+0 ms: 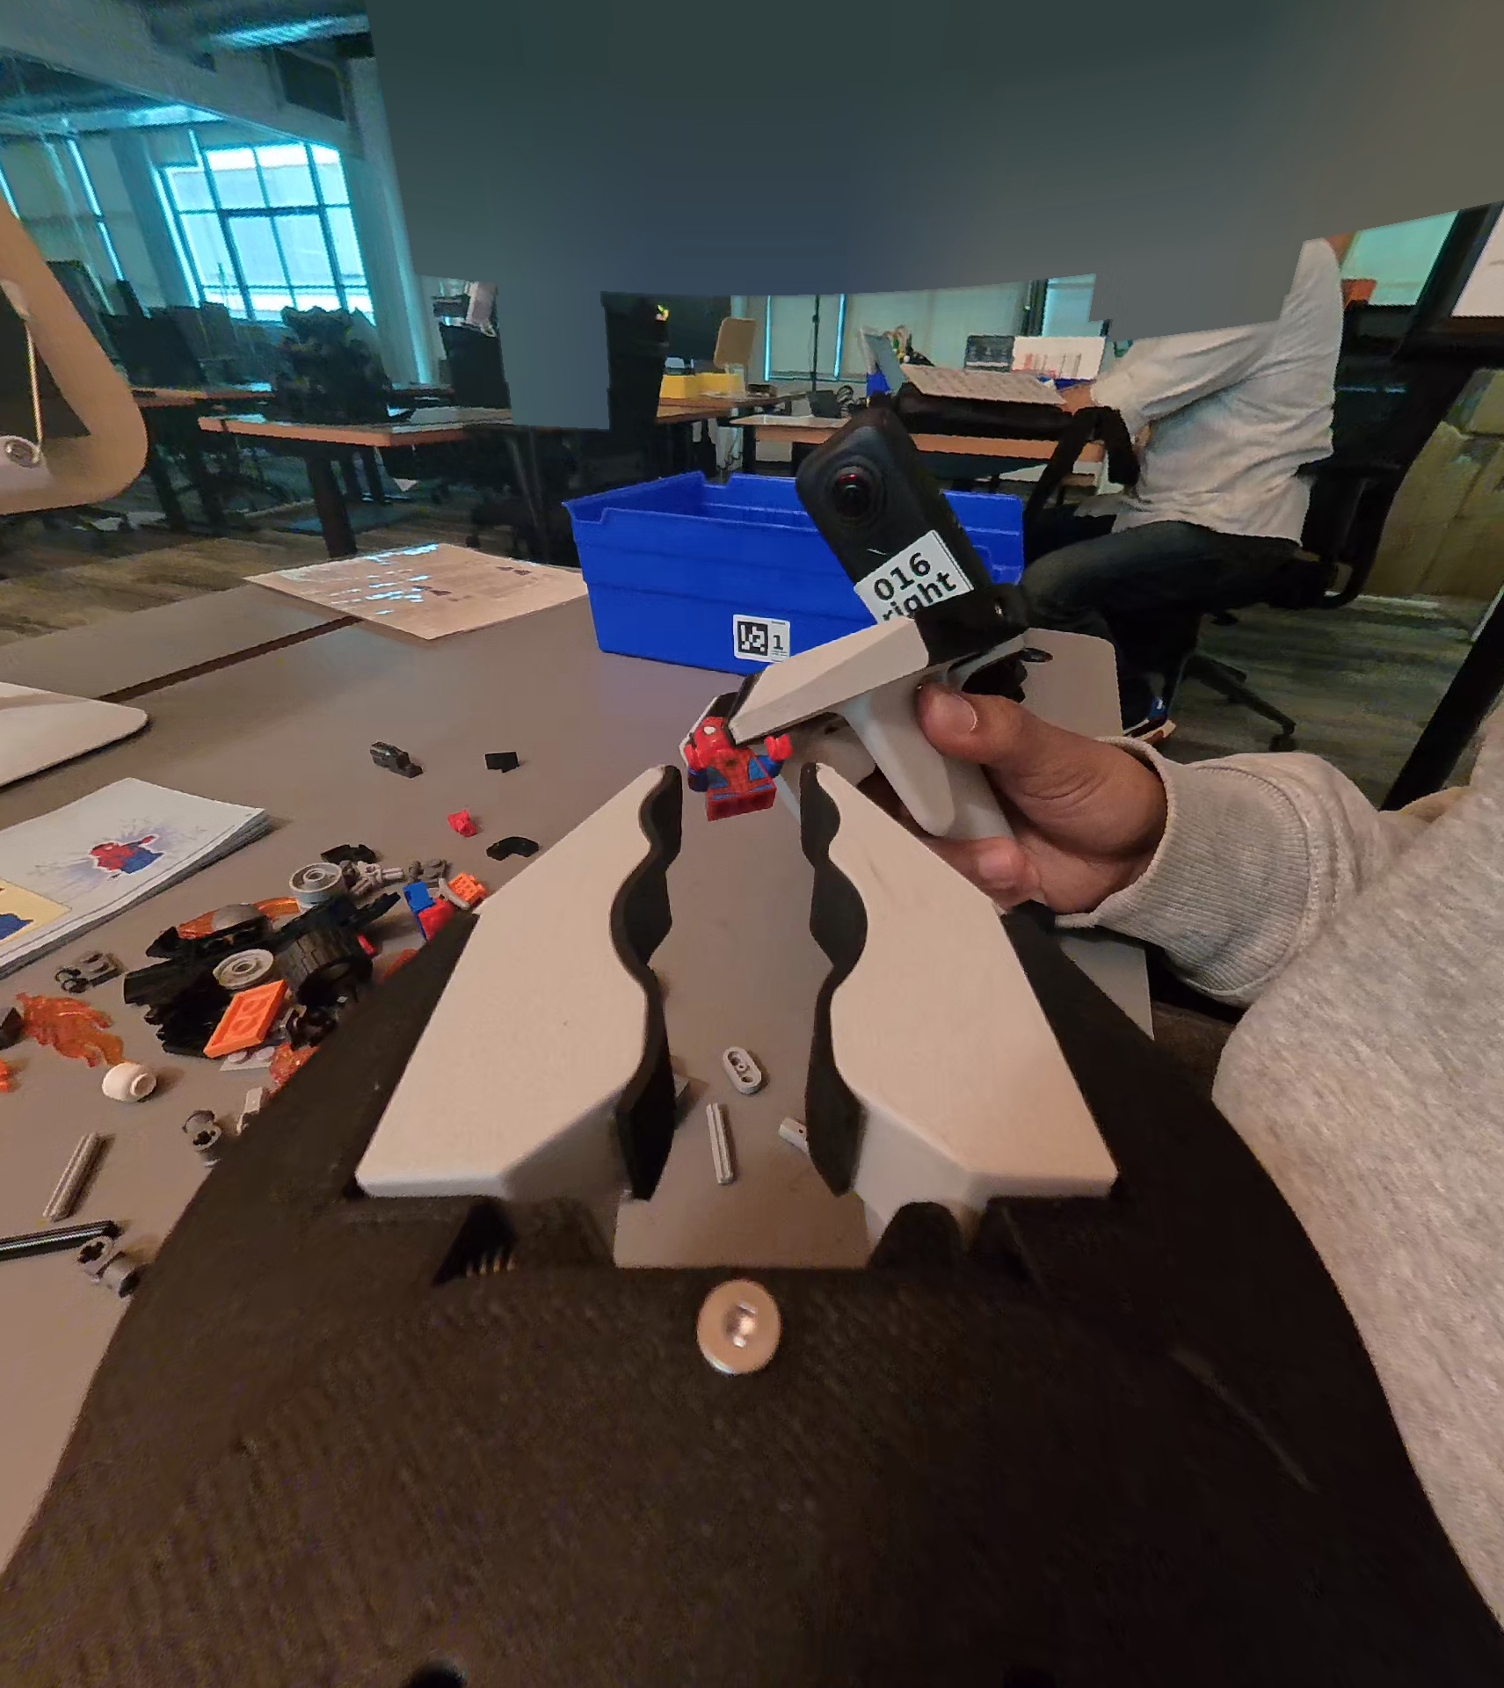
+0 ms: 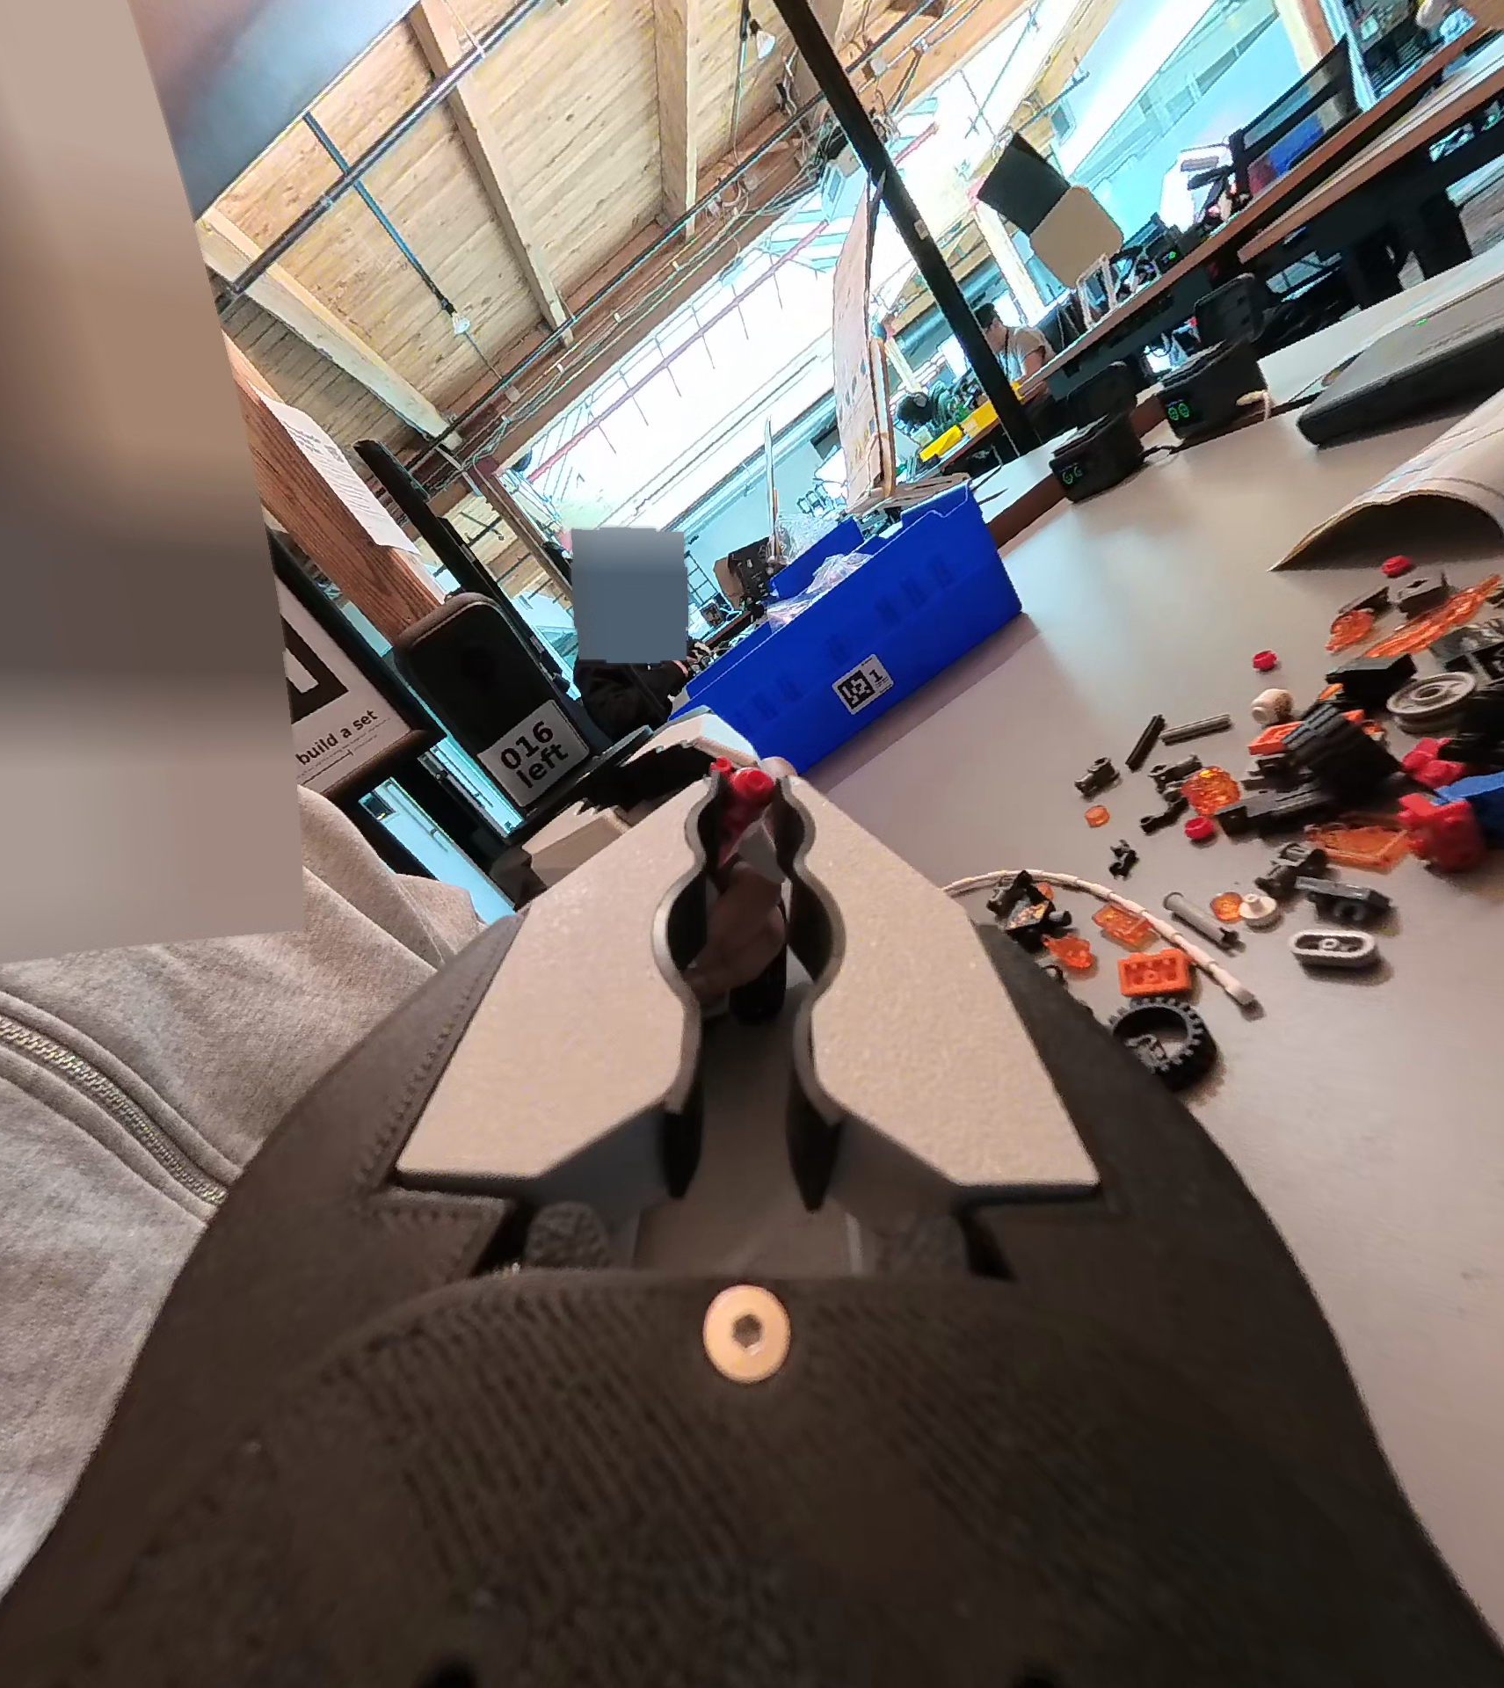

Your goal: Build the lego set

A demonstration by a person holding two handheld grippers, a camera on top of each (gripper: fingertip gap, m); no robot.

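Observation:
A red-and-blue minifigure (image 1: 732, 772) hangs above the grey table, pinched at its head by my right gripper (image 1: 737, 723), which comes in from the right in a person's hand. In the right wrist view my right gripper (image 2: 746, 793) is shut on the minifigure's red top (image 2: 748, 784). My left gripper (image 1: 739, 790) is open, and its two fingertips stand on either side of the minifigure, just short of it. I cannot tell if they touch it. The left gripper's body also shows beyond the right gripper in the right wrist view (image 2: 684, 735).
A pile of loose black, orange, red and blue pieces (image 1: 255, 968) lies left of the grippers, also in the right wrist view (image 2: 1369, 758). An instruction booklet (image 1: 63, 877) lies at the left. A blue bin (image 1: 693, 566) stands behind. Small grey pieces (image 1: 743, 1069) lie under the left gripper. A black tyre (image 2: 1163, 1041) lies near the right gripper. The tips of both grippers are at nearly the same place.

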